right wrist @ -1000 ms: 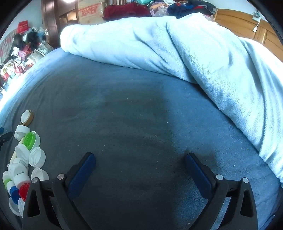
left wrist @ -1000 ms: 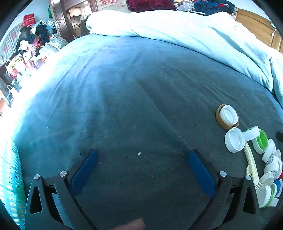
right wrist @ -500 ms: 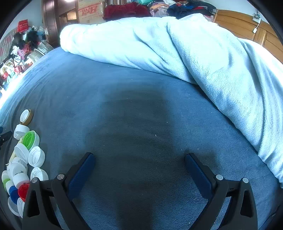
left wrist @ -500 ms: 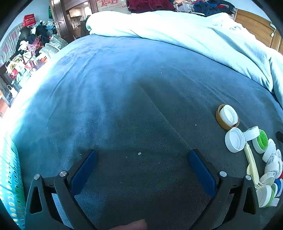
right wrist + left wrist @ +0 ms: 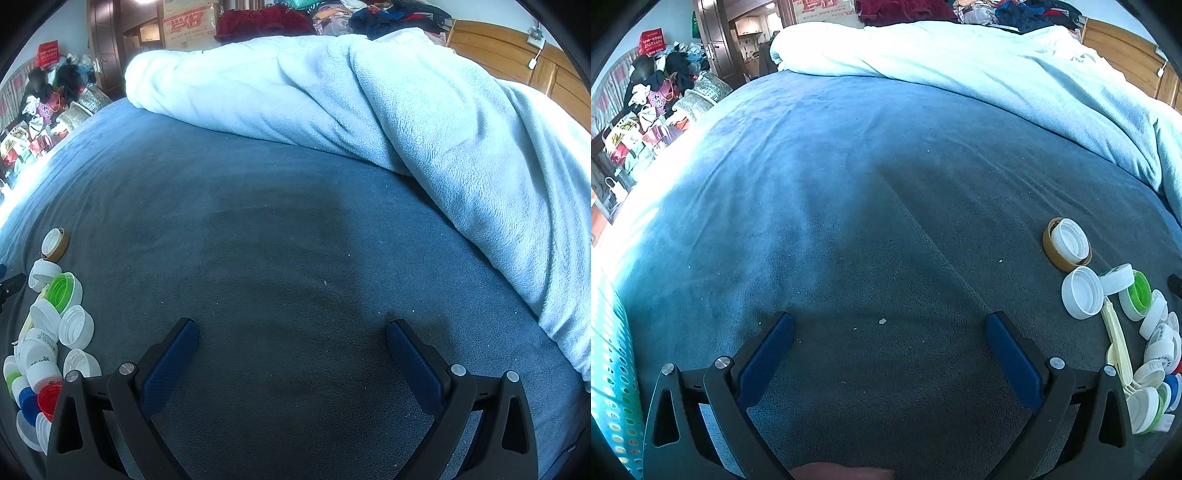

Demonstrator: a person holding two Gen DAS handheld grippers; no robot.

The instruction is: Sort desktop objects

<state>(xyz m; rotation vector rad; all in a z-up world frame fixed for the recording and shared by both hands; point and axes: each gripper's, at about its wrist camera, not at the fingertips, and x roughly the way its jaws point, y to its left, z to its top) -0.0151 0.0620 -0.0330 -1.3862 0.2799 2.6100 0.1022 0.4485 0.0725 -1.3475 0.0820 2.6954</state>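
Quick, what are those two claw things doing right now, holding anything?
Left gripper: open, holding nothing, above bare blue bedspread.
Right gripper: open, holding nothing; the bottle caps lie off to its left.

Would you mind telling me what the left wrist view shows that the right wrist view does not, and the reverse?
Only the left wrist view shows the teal perforated basket at its left edge and the open left gripper.

Only the right wrist view shows the red cap in the heap and the open right gripper.

Both show the blue bedspread, the pale blanket, the brown-rimmed cap, the green-lined cap and the pile of white caps.
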